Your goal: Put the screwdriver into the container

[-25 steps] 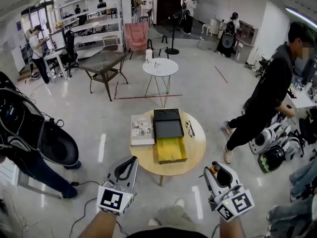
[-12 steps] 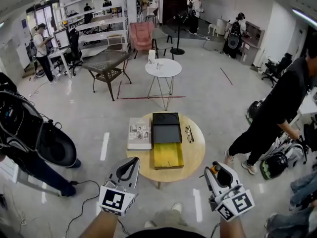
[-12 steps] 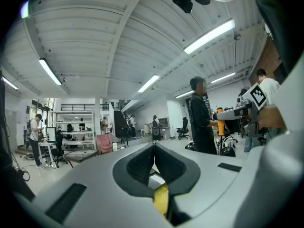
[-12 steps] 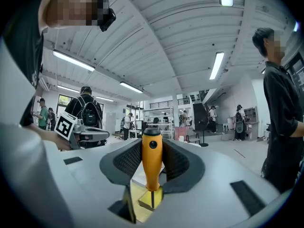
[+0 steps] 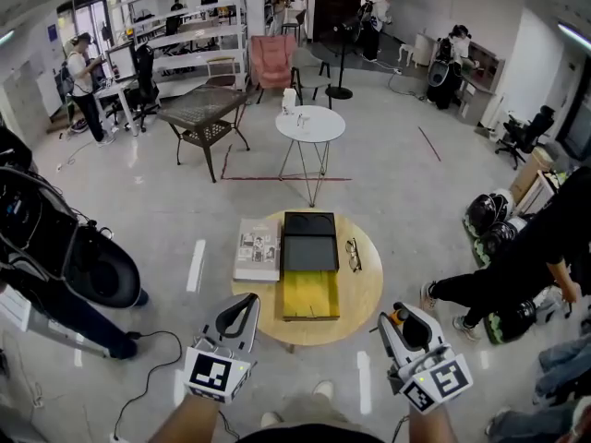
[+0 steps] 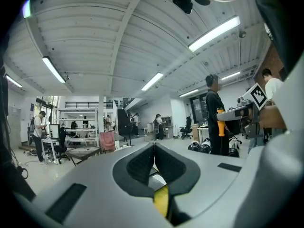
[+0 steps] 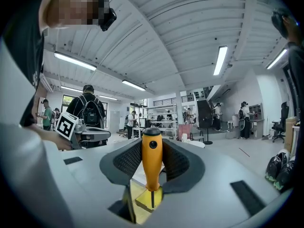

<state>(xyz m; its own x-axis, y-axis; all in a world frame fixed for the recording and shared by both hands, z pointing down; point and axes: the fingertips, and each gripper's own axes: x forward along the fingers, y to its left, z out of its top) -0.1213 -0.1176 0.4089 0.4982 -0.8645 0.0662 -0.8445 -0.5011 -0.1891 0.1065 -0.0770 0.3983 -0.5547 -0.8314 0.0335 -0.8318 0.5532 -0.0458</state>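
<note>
Right gripper (image 5: 403, 321) clamps our screwdriver (image 7: 152, 159), left gripper (image 5: 242, 308) has its jaws together; let's ease it level over the far container (image 5: 310, 293).

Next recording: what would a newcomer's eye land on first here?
The orange-handled screwdriver stands out, clamped between the jaws of the right gripper. Ahead sits a round wooden table bearing a black container with a bright yellow tray at its near end, a magazine on its left and glasses on its right. The left gripper has its jaws together, empty.
</note>
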